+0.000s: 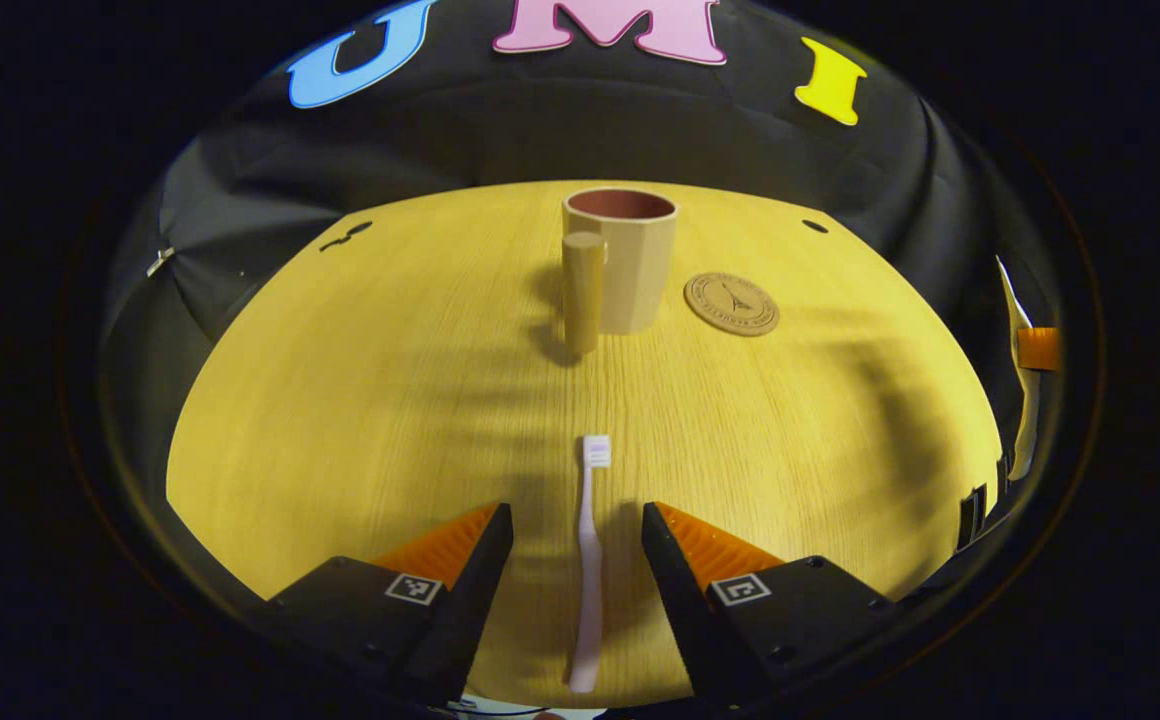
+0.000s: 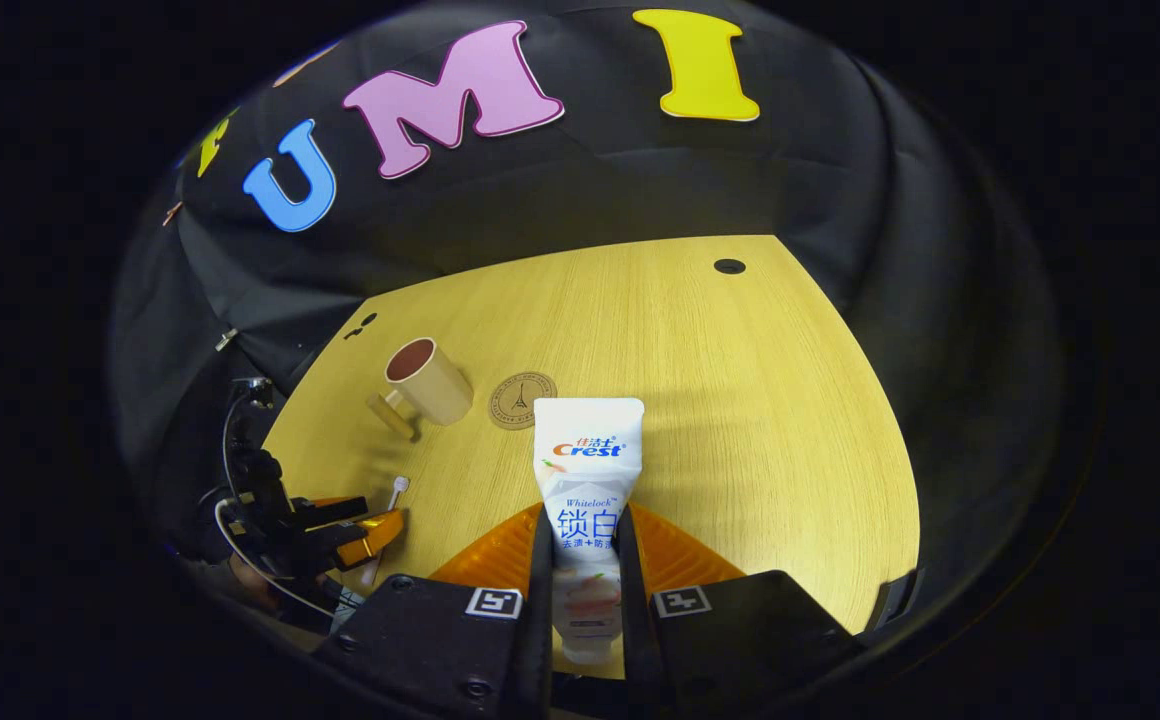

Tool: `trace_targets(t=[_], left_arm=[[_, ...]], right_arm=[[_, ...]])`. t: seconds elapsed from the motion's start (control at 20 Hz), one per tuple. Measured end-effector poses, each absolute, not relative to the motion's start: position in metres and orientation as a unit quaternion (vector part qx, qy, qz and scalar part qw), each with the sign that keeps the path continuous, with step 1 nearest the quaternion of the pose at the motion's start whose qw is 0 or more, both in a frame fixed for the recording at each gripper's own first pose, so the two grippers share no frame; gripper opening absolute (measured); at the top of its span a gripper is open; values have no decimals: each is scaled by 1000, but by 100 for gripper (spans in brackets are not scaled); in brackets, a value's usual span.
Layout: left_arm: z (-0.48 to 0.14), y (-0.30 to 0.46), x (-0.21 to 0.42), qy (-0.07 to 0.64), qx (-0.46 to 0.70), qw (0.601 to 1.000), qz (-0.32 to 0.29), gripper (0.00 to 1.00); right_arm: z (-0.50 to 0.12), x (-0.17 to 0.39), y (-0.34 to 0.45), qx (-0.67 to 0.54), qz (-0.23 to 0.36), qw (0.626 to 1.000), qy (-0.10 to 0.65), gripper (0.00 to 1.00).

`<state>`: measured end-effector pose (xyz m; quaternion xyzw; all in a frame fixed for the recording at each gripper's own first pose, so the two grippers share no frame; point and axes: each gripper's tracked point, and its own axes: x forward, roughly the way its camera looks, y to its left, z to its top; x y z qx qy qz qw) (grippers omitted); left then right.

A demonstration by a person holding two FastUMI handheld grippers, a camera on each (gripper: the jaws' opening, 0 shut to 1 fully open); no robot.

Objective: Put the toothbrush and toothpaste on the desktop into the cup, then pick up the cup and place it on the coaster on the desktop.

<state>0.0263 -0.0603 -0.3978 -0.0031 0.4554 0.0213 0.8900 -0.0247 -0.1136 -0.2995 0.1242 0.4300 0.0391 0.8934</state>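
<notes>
Left claw (image 1: 577, 530) spread wide around pale pink toothbrush (image 1: 590, 560) lying on yellow wooden table (image 1: 340, 400) | right claw (image 2: 585, 545) clamped on white toothpaste tube (image 2: 588, 470) | beige handled cup (image 1: 630, 260) beside round brown coaster (image 1: 731, 303)

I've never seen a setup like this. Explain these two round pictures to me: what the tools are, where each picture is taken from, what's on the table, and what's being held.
A person holds a two-finger gripper in each hand; each carries a camera looking along its fingers.

In the left gripper view, the left gripper is open, its fingers either side of a pale plastic toothbrush lying on the yellow wooden desktop. Beyond stand a beige handled cup and, beside it, a round brown coaster.

In the right gripper view, the right gripper is shut on a white toothpaste tube. The left gripper appears there at lower left.

The cup is empty and is not on the coaster.
</notes>
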Motion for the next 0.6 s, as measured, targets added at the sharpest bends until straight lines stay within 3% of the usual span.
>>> trace_targets(t=[0.35,0.6], left_arm=[[-403,-64,28,473,11,881,3,75],[-403,-67,35,475,18,880,-1,28]], right_arm=[[-308,-25,-116,139,39,888,437,33],[-308,-25,-115,146,36,887,436,33]])
